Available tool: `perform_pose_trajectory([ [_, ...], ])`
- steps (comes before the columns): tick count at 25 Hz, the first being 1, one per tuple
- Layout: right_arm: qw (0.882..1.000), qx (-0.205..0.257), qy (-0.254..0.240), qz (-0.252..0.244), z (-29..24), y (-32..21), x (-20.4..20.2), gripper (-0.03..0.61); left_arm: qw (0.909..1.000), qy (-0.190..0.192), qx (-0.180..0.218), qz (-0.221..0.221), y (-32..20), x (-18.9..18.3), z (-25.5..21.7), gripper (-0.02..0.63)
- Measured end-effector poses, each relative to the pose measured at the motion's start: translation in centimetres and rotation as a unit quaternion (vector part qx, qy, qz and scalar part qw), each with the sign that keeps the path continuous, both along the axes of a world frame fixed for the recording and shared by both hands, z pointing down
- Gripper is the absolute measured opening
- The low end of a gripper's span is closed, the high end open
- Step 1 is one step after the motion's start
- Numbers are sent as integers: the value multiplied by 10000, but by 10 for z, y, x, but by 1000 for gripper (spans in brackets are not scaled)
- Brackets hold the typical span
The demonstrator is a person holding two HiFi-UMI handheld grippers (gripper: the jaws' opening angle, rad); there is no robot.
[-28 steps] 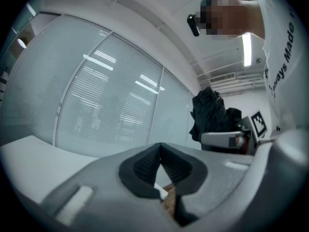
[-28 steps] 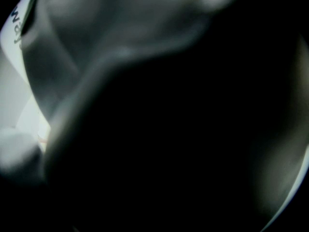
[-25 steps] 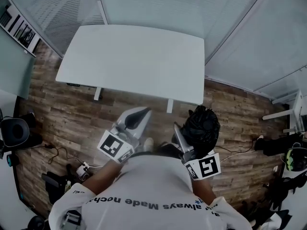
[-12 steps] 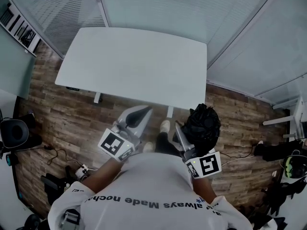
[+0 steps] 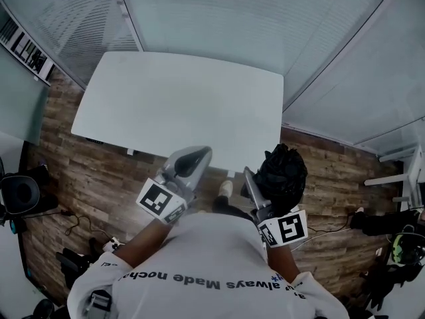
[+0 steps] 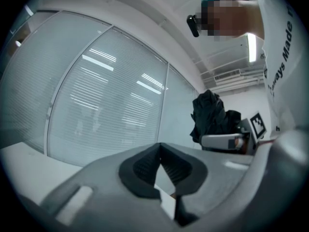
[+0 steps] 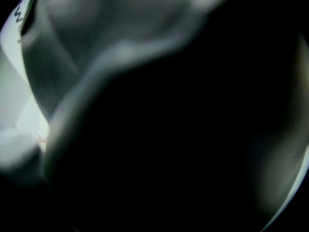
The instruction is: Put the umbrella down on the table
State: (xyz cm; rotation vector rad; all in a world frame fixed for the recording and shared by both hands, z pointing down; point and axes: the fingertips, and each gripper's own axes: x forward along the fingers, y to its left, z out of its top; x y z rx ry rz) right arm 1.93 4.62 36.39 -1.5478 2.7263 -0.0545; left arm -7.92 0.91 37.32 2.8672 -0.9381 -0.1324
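**Umbrella** (image 5: 284, 171): a black, folded bundle. It is off the table, over the wooden floor (image 5: 99, 171), at about 1 o'clock from our chest and just beside the table's near edge.

**Right gripper** (image 5: 260, 180): closed on the umbrella. Dark fabric fills its own view, so we read the grip from the head view.

**Left gripper** (image 5: 197, 157): jaws brought together on nothing. It sits at about 11 o'clock, with its tip at the table's near edge.

**Table** (image 5: 179, 102): white top with nothing on it, lying at 12 o'clock.

**Step in hand**: we judge this to be the carry to the table. The umbrella is not yet set down.

**Doing it well**: we take the bundle toward 12 o'clock, well past the near edge, so that its whole length lands on the top. We hold the right gripper level and lower it until the fabric bears on the surface. Only then do we part the jaws.

**Left gripper's part**: none is needed, so we keep it out to 9 o'clock, away from the landing spot.

**Risk**: if we release at the edge, the bundle could slide off toward 6 o'clock. Loose fabric may also snag a jaw as we withdraw.
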Motion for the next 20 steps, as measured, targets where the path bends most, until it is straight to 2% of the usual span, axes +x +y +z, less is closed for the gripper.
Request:
perform_pose_trajectory([
  [10,9999,-18,-102,17,1,-99,82,238,10000,-63,-9,12,-98,84,-3,3],
  [20,9999,-86,-82,-5,11,-164,137,238,10000,-85,-42,-9,-166,138,6,3],
])
